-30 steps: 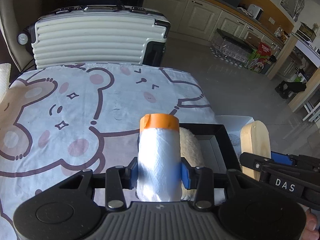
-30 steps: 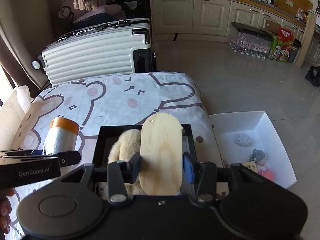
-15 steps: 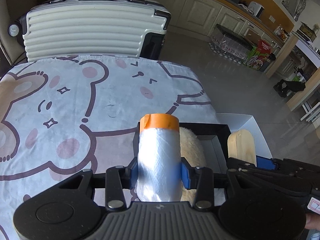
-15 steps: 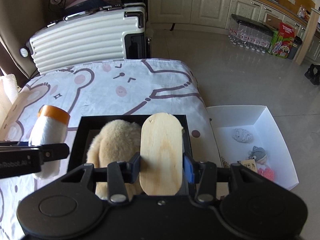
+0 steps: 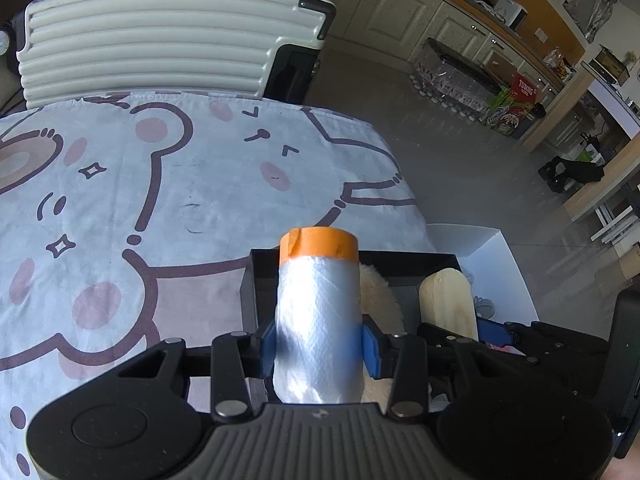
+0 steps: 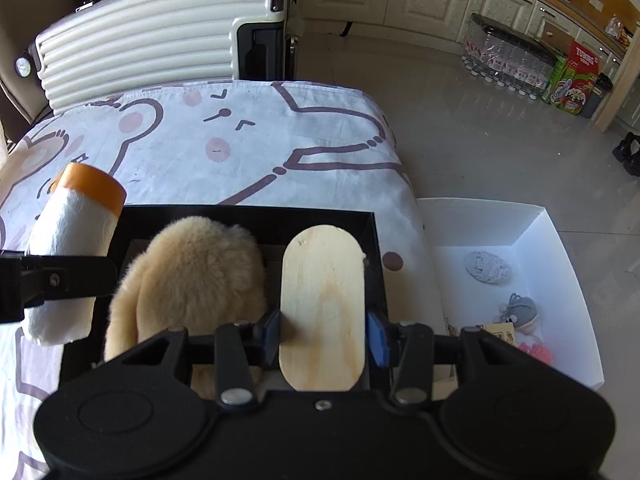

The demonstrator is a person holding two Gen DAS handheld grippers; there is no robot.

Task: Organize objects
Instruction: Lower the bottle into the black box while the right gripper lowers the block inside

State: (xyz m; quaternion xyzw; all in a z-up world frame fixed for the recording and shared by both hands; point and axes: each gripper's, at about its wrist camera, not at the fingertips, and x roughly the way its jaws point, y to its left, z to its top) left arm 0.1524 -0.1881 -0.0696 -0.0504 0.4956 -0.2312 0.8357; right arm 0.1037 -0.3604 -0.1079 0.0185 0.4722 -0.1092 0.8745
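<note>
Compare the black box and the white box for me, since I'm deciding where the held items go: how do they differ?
The black box sits on the bear-print cloth; the white box sits lower, beside the cloth's right edge. The black box holds one large plush toy; the white box holds several small items, spread apart. Both are open-topped and rectangular.

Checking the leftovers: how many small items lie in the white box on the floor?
4 visible in the white box: grey knit piece, grey toy, tan card, pink item. The right gripper may hide more.
</note>
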